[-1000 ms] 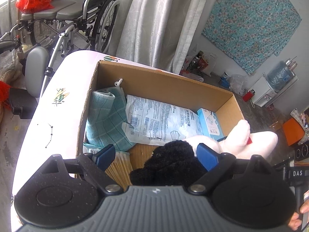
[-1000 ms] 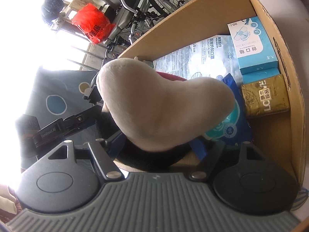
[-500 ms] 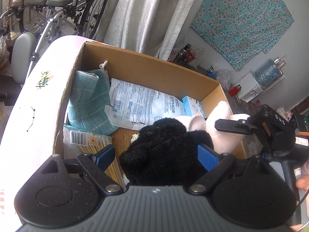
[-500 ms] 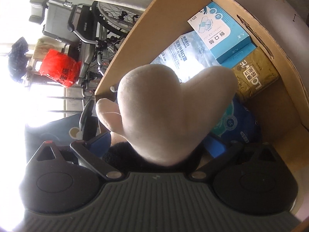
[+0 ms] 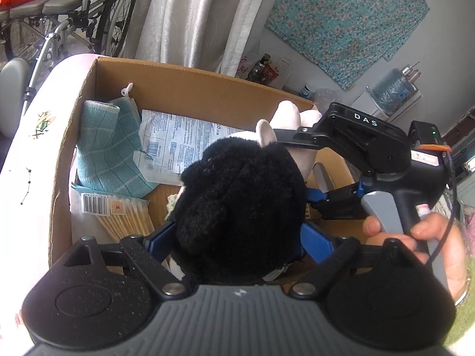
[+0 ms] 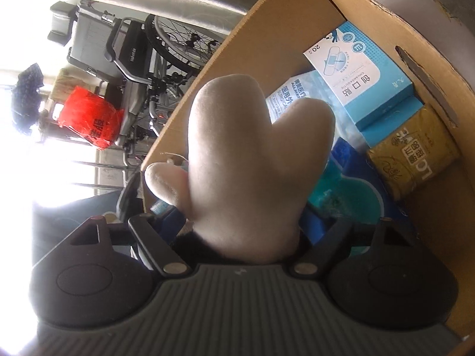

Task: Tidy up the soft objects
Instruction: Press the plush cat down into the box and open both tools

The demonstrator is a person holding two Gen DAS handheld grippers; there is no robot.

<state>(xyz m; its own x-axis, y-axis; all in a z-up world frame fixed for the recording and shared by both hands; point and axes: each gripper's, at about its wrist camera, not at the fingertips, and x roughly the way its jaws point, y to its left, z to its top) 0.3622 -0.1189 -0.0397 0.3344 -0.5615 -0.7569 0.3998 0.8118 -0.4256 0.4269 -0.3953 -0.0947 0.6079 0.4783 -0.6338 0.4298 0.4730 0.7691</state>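
Observation:
A plush toy with a black fuzzy body (image 5: 237, 207) and cream-white limbs (image 6: 246, 172) hangs over the open cardboard box (image 5: 184, 86). My left gripper (image 5: 237, 240) is shut on the black body. My right gripper (image 6: 243, 231) is shut on the toy's white part, whose limbs stick out ahead of the fingers. The right gripper also shows in the left wrist view (image 5: 371, 154), close on the right, held by a hand. The toy hides the middle of the box floor.
In the box lie a teal cloth (image 5: 109, 148), a mask bag (image 5: 178, 145), cotton swabs (image 5: 118, 216), a blue box (image 6: 359, 80), a gold pack (image 6: 415, 154) and a blue pouch (image 6: 347, 195). A wheelchair (image 5: 74, 26) and curtain (image 5: 202, 17) stand beyond.
Both grippers have lifted the plush toy higher above the box and closer to the cameras. The right gripper has swung in next to the left one.

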